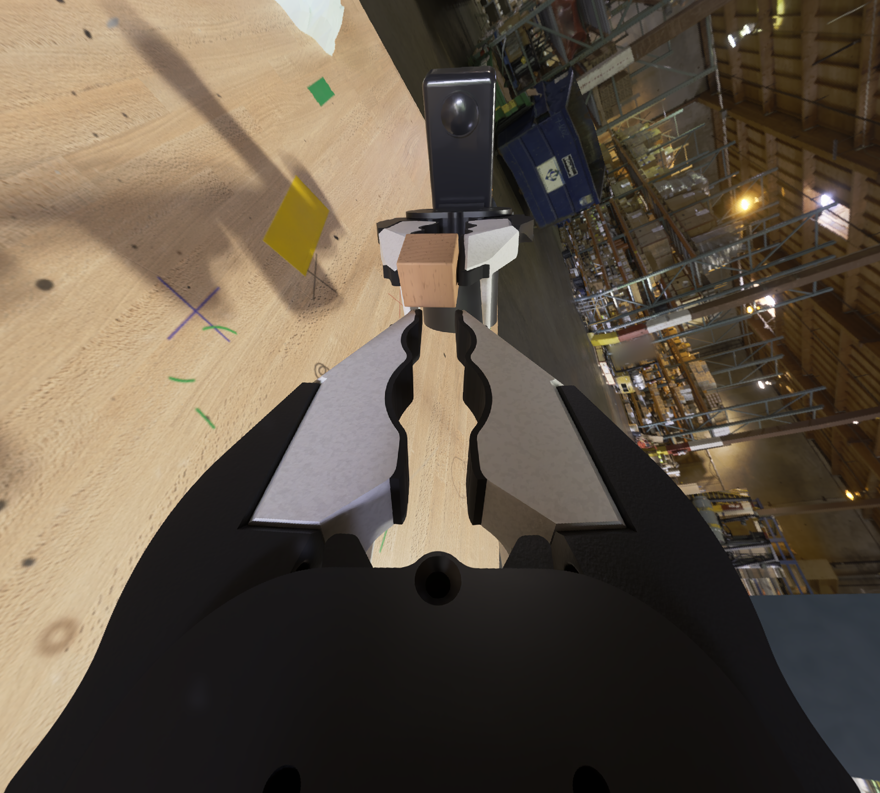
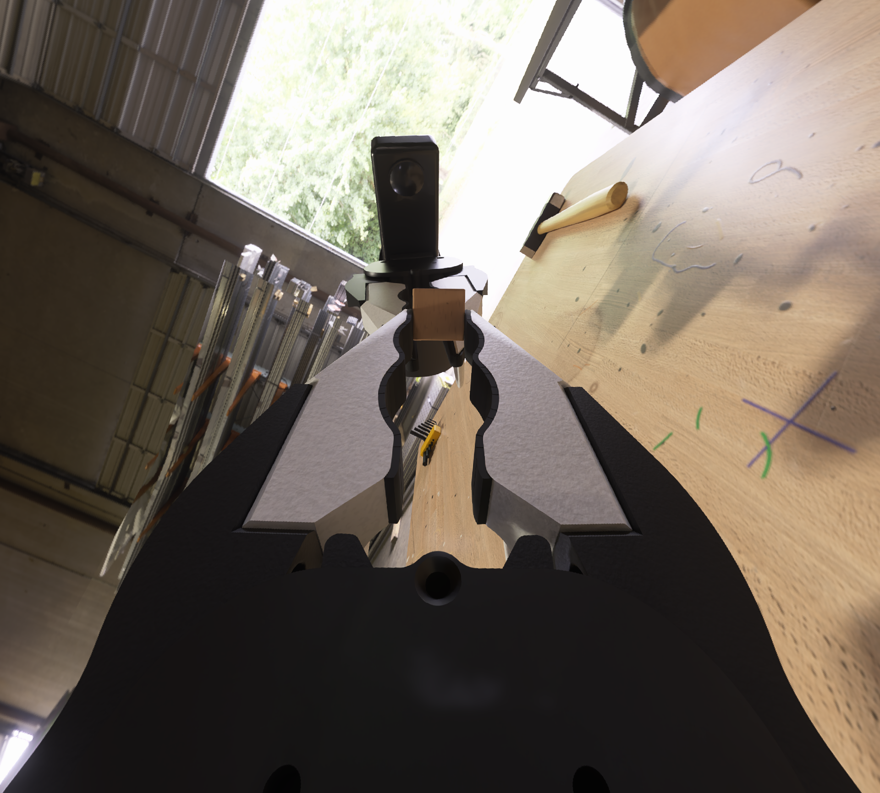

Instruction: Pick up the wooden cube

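Wooden cube (image 2: 438, 314) gripped between right hand-held gripper's (image 2: 438, 318) fingertips.

Wooden cube (image 1: 427, 269) (image 2: 438, 313): pale tan, fine grain flecks, crisp edges. Off the tabletop, slightly tilted. Pinched at the fingertips of the right gripper (image 2: 438, 318) (image 1: 445, 246), its near face showing beyond them.
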Available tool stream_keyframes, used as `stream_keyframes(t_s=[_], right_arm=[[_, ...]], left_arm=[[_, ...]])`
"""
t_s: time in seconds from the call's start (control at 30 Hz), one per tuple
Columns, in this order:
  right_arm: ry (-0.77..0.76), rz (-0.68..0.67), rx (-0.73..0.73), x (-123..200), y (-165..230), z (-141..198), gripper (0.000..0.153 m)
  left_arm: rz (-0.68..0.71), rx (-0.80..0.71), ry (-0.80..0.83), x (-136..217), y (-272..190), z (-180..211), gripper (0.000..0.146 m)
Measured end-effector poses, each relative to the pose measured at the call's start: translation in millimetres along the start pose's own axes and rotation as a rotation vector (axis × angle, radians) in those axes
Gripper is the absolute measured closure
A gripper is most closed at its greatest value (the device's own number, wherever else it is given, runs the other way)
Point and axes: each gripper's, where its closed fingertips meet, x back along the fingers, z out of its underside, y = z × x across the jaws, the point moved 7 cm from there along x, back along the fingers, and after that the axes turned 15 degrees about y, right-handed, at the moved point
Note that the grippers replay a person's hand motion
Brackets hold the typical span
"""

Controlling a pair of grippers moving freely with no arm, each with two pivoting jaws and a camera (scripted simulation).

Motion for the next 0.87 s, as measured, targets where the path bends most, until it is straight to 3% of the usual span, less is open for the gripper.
stream_keyframes(t_s=[0.47,0.67,0.87], right_arm=[[-0.033,-0.014,-0.031,15.3,-2.5,11.4,0.132],[0.077,0.300,0.022,17.6,-18.8,16.3,0.132],[0.401,0.813,0.168,10.8,-32.4,25.3,0.132]], left_arm=[[-0.026,-0.027,0.052,-12.9,1.1,2.1,0.133],[-0.104,-0.049,0.004,6.8,-2.2,-1.7,0.133],[-0.109,-0.066,-0.040,20.8,-8.6,-4.6,0.133]])
